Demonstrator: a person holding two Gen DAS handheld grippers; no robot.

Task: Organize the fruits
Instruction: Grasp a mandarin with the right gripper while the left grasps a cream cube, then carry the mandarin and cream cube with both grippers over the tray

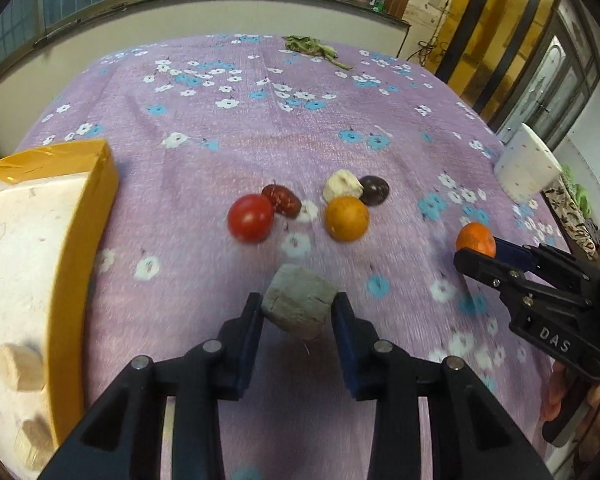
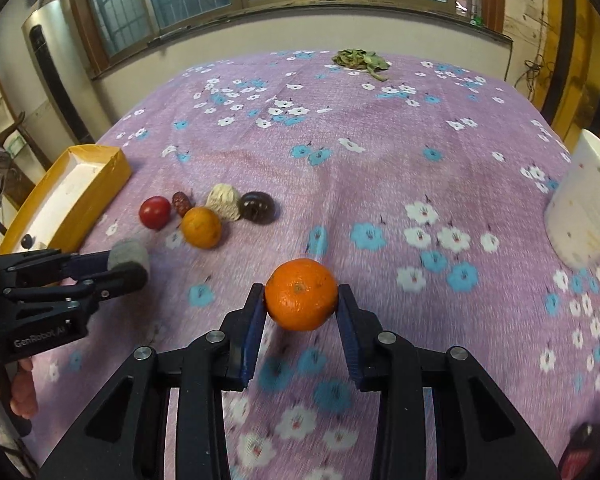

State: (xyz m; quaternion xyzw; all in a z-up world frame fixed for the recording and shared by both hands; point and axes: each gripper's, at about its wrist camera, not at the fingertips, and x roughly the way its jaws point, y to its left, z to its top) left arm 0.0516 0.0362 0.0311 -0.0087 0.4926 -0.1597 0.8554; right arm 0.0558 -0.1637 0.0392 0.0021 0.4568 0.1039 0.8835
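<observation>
The orange (image 2: 301, 294) is clamped in the right tongs (image 2: 302, 300), a grey lump (image 1: 298, 306) in the left tongs (image 1: 298, 312), so either could get dropped if jostled.

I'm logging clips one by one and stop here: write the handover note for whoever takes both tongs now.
Left tongs: shut on a grey lump, near the yellow box.
Right tongs: shut on a tangerine, with the white tub off to the right.
On the cloth: a tomato, a red date, an orange, a pale lump and a dark round fruit, clustered together.
Done: the yellow box already holds a few pieces; the tub's inside is not visible.
Left: place both held items, then sort the five on the cloth.
</observation>
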